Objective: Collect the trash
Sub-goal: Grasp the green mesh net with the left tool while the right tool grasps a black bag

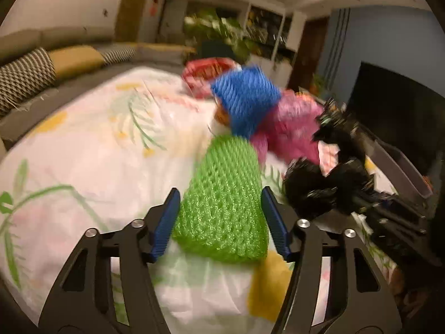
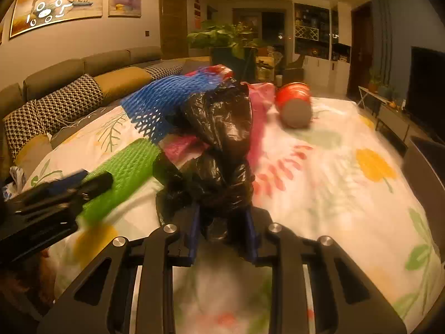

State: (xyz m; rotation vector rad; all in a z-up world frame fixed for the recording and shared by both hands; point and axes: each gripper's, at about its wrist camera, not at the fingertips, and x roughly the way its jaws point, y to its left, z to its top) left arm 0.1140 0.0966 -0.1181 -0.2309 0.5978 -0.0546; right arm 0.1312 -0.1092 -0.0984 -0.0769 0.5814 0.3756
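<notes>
Left wrist view showed the green foam net [image 1: 222,200] lying flat on the floral sheet [image 1: 83,144], its long axis running away from the camera, near end between the spread fingers of the left gripper [image 1: 221,220], which flanked it without clearly pressing. Just beyond it lay the blue foam net [image 1: 246,97] and a pink bag [image 1: 292,122], with a red bag [image 1: 205,72] farther back. The right gripper [image 2: 224,231] was clamped on the black trash bag [image 2: 222,128], bunched upward and hiding the pile behind. A red cup [image 2: 294,103] lay tipped on the sheet, apart.
</notes>
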